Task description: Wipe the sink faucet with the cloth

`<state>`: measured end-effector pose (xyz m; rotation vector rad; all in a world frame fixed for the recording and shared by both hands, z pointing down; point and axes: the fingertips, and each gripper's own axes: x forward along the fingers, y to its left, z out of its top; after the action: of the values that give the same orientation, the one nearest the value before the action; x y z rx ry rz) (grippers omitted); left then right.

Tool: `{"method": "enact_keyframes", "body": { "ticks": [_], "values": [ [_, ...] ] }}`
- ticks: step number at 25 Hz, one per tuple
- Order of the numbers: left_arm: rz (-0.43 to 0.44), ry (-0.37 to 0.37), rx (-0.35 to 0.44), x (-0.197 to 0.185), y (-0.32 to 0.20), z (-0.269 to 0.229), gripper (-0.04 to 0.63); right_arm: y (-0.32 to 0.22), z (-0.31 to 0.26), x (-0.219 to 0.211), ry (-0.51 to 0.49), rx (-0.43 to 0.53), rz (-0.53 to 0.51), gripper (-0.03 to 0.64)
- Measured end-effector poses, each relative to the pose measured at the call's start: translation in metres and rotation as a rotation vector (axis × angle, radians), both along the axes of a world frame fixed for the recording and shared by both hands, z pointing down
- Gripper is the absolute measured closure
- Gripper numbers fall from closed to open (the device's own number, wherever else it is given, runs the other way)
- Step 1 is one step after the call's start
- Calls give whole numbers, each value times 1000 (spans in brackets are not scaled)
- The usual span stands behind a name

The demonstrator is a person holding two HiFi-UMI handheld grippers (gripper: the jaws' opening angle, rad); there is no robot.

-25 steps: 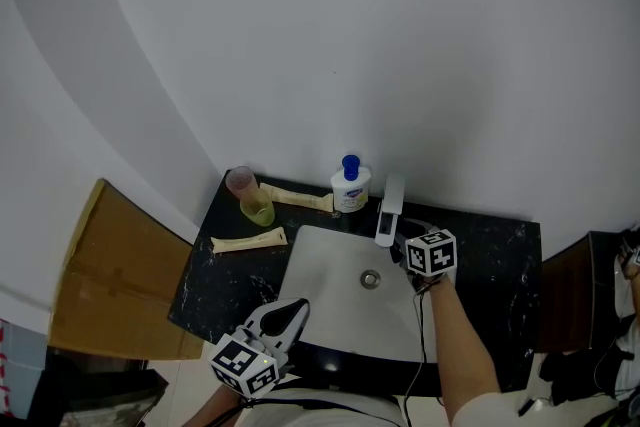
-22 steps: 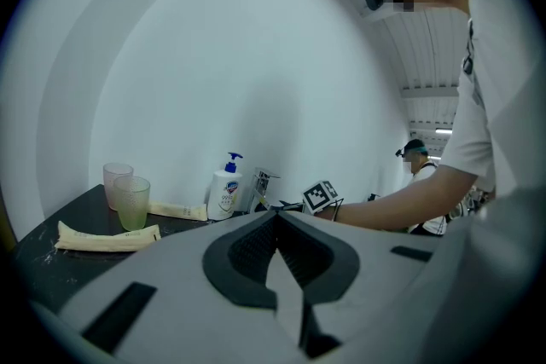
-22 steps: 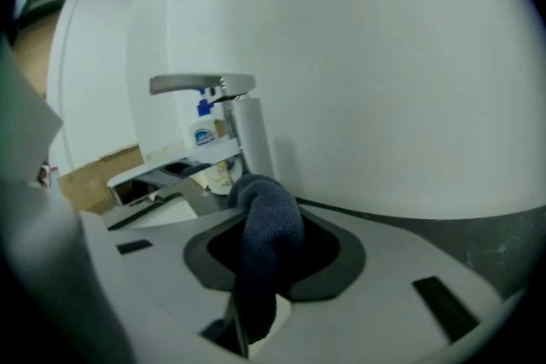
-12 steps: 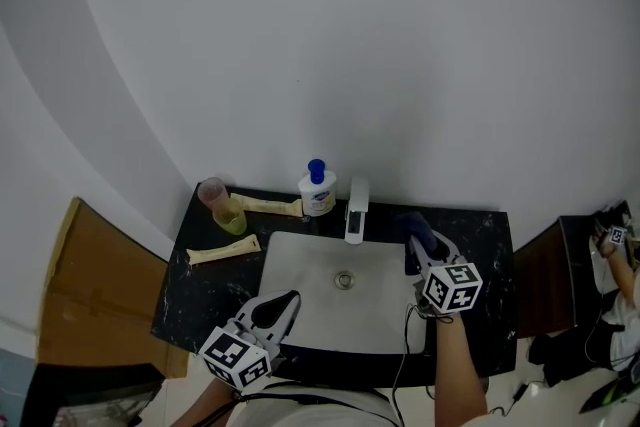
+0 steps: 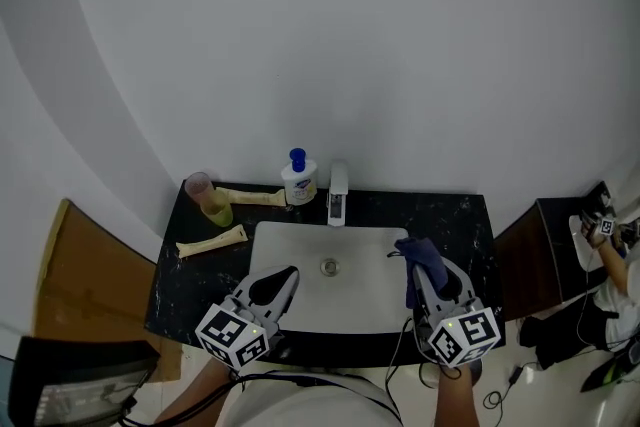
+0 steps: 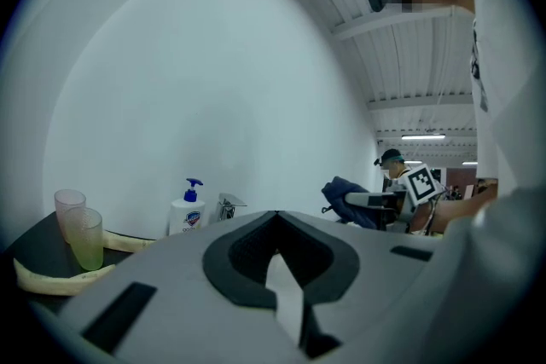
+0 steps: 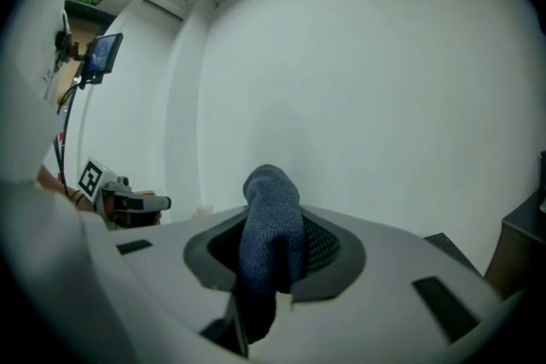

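The chrome faucet (image 5: 338, 192) stands at the back rim of the white sink (image 5: 300, 250), and shows small in the left gripper view too, faucet (image 6: 229, 205). My right gripper (image 5: 428, 277) hovers over the sink's front right corner, well short of the faucet. It is shut on a dark blue cloth (image 5: 420, 260), which bulges up between its jaws as the cloth (image 7: 271, 228) in the right gripper view. My left gripper (image 5: 277, 285) is at the sink's front left, jaws together and empty, tips meeting at the left gripper (image 6: 275, 216).
A white soap bottle (image 5: 298, 180) with a blue pump stands left of the faucet. Two tinted cups (image 5: 206, 196) and two beige rolls (image 5: 212, 241) lie on the black counter (image 5: 460, 225). A brown board (image 5: 90, 305) stands left, a dark cabinet (image 5: 545, 250) right.
My right gripper has pulled back from beside the faucet to the sink's front right, carrying the cloth. The left gripper has shifted only slightly. The head view has moved.
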<state>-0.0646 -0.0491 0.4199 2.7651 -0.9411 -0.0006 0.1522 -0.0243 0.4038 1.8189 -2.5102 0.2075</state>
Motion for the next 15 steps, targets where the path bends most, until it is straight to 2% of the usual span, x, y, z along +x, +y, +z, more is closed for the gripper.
{"method": "enact_keyframes", "body": {
  "ticks": [5, 15],
  "values": [
    [-20, 14, 12, -13, 7, -4, 594, 35, -13, -12, 64, 36, 13, 509],
    [-30, 16, 39, -17, 16, -16, 594, 30, -19, -29, 86, 64, -21, 509]
  ]
}}
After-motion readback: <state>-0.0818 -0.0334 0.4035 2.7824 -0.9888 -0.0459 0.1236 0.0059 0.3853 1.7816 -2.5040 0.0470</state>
